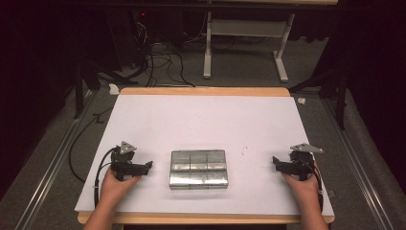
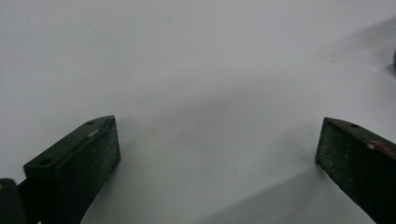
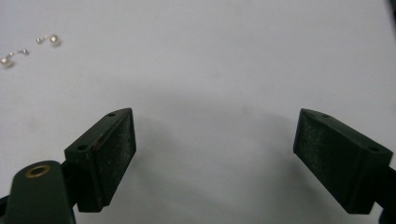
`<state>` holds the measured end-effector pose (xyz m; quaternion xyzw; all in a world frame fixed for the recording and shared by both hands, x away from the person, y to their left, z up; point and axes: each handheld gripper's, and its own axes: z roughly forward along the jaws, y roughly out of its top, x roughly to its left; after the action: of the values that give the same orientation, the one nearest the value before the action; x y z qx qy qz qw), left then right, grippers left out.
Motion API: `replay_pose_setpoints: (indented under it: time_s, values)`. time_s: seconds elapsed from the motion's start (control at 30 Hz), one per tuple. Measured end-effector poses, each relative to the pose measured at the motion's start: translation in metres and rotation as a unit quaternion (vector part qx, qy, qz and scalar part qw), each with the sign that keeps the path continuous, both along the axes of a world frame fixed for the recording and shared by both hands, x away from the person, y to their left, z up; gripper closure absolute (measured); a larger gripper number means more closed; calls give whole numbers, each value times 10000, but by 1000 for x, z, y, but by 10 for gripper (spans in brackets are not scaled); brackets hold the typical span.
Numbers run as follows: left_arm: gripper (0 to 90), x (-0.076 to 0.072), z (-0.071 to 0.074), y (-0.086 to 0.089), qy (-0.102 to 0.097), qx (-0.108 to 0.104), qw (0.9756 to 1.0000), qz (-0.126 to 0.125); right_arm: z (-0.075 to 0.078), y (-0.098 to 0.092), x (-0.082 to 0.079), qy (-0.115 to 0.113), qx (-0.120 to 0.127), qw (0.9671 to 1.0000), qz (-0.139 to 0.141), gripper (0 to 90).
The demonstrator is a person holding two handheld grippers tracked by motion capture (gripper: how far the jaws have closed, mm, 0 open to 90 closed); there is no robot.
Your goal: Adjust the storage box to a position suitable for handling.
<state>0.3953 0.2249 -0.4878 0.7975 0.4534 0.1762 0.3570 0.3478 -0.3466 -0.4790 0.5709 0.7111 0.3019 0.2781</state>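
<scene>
We hold both grippers spread and empty: the left gripper (image 1: pixel 149 165) just left of the box (image 1: pixel 198 168), the right gripper (image 1: pixel 275 162) well right of it, earrings (image 1: pixel 244 151) between. We should approach the earrings slowly, jaws low.

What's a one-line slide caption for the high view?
Person's left gripper and right gripper, both open, rest on the white table either side of a shiny compartmented metal box.
</scene>
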Motion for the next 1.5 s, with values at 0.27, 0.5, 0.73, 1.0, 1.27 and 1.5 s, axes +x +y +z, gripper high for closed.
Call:
replay_pose_setpoints:
  time_s: [0.27, 0.5, 0.73, 1.0, 1.27, 1.5]
  values:
    - [12, -9, 3, 1, -425, -74, 9989, -155, 3, -3, -14, -582, 153, 9982, -59, 141]
    - [156, -13, 9, -3, -953, -288, 9948, -215, 3, -1, -15, -573, 92, 9983, 28, 155]
    - [220, -11, 4, -8, -829, -294, 9957, -291, 4, 2, -17, -663, 31, 9976, 183, 166]
    - [266, -12, 4, -10, -858, -199, 9954, -377, 9, 27, -16, -787, 140, 9958, 455, 275]
    - [269, -11, 4, -10, -828, -178, 9957, -381, 12, 52, -4, -773, 122, 9956, 516, 363]
    - [264, -10, 4, -10, -778, -226, 9960, -384, 9, 65, 7, -535, 179, 9965, 620, 383]
